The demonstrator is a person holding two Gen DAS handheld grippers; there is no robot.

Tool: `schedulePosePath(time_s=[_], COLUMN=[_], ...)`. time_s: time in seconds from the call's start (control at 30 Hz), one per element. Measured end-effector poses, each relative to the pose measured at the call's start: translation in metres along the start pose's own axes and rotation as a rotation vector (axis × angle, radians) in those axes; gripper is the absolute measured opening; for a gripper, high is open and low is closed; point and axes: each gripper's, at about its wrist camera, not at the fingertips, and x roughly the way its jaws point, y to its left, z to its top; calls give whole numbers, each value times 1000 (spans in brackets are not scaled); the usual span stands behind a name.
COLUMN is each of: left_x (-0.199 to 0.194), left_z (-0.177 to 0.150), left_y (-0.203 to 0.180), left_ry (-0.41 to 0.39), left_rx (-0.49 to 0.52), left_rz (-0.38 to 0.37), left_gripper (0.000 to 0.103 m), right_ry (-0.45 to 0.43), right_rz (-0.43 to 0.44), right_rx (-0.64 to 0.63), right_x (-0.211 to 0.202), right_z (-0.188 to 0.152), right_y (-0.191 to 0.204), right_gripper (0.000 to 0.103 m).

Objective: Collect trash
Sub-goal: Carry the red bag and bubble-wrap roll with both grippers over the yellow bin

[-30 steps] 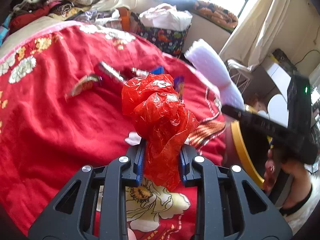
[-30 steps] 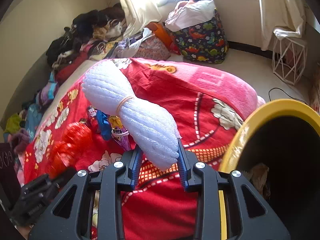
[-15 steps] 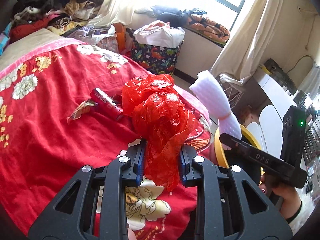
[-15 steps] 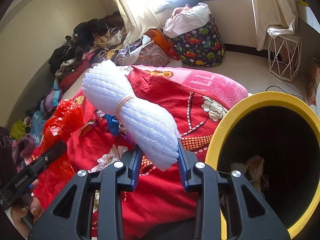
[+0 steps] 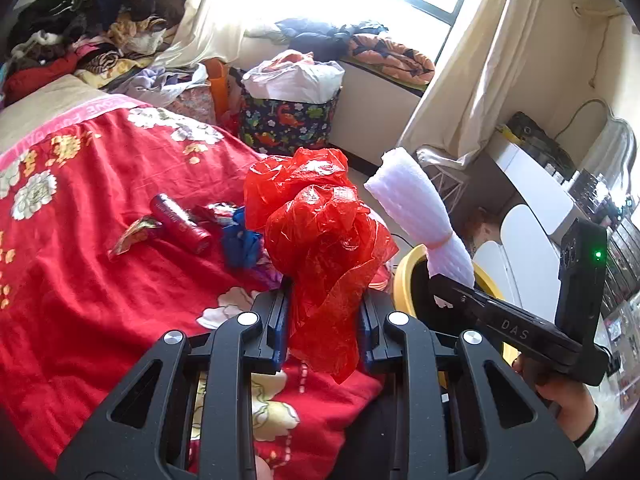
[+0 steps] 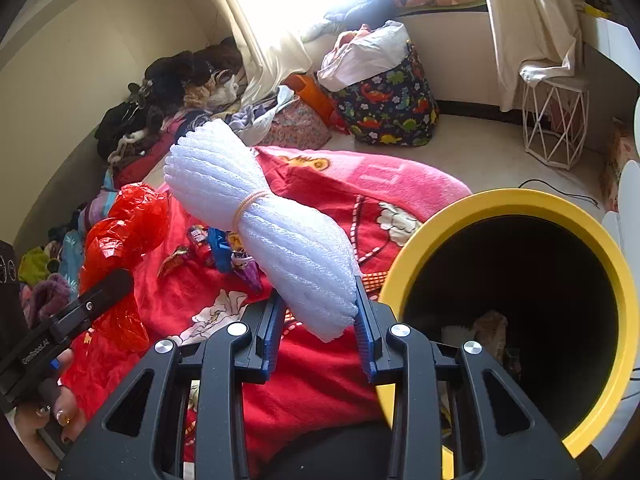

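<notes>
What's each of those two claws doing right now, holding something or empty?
Left gripper: closed on a crumpled red plastic bag.
Right gripper: closed on a white foam bundle.

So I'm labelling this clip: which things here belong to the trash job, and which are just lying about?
Job:
- red plastic bag, in left gripper
- white foam roll, in right gripper
- yellow bin
- wrappers on the bed

Lying about:
- dinosaur bag
- clothes pile
- wire stand

Crinkled glossy red plastic bag (image 5: 320, 240); ribbed matt white foam roll (image 6: 264, 232); fuzzy red cloth blanket (image 5: 100, 272); smooth yellow plastic bin (image 6: 520, 204).
</notes>
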Motion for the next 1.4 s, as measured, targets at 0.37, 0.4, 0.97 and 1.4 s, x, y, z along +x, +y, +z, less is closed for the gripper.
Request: schedulePosePath(time_s=[0.37,0.4,0.97,1.4], left_x=[6,7,16,21], left_z=[-2,-3,-8,-12], left_y=[-26,-29,-73,-97], left_ry=[11,11,31,45], left_rx=[44,50,124,168], left_rz=[-38,-42,-96,-127], left_gripper=[20,20,20,20], right_ry=[-32,-36,-90,-121], right_rz=[-27,-28,-73,-113], right_rx=[41,44,105,164], right_x=[-19,-21,-53,-69], right_z=[-3,-3,-6,-10], right_y=[-22,-24,-58,-86], right_gripper=[30,30,30,30])
